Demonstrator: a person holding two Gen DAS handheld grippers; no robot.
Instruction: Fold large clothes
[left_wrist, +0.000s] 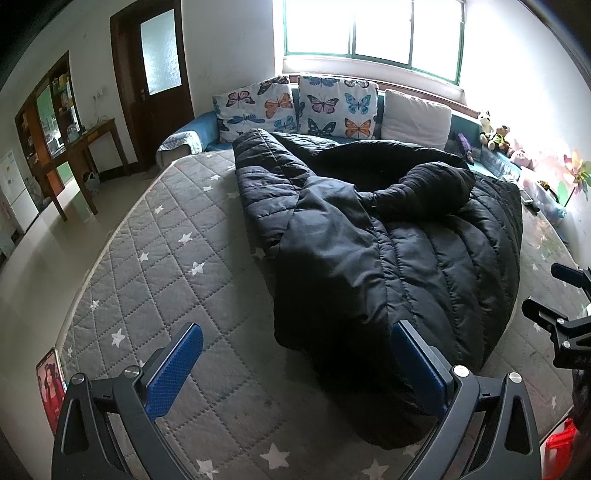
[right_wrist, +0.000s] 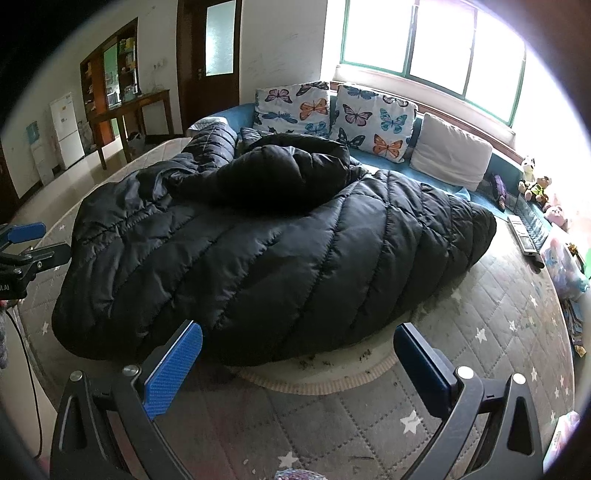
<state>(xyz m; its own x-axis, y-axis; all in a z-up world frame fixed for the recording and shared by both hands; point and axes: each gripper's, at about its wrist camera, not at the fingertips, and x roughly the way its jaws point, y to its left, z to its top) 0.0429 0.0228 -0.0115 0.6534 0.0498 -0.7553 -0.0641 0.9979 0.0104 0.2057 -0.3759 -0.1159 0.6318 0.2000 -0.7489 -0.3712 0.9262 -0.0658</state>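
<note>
- The black padded coat (left_wrist: 388, 236) lies rumpled across the middle of the grey starred mattress (left_wrist: 155, 258), one sleeve (left_wrist: 428, 184) thrown over its top.
- The left gripper (left_wrist: 295, 365) hangs over the coat's near hem, spread wide and holding nothing.
- The right gripper (right_wrist: 297, 363) hovers just short of the hem, likewise spread wide and bare.
- Butterfly cushions (right_wrist: 332, 110) lean beneath the window (right_wrist: 424, 48).

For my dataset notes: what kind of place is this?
Probably a lived-in home bedroom or living room: a quilted mattress, butterfly cushions under a window, and soft toys.
</note>
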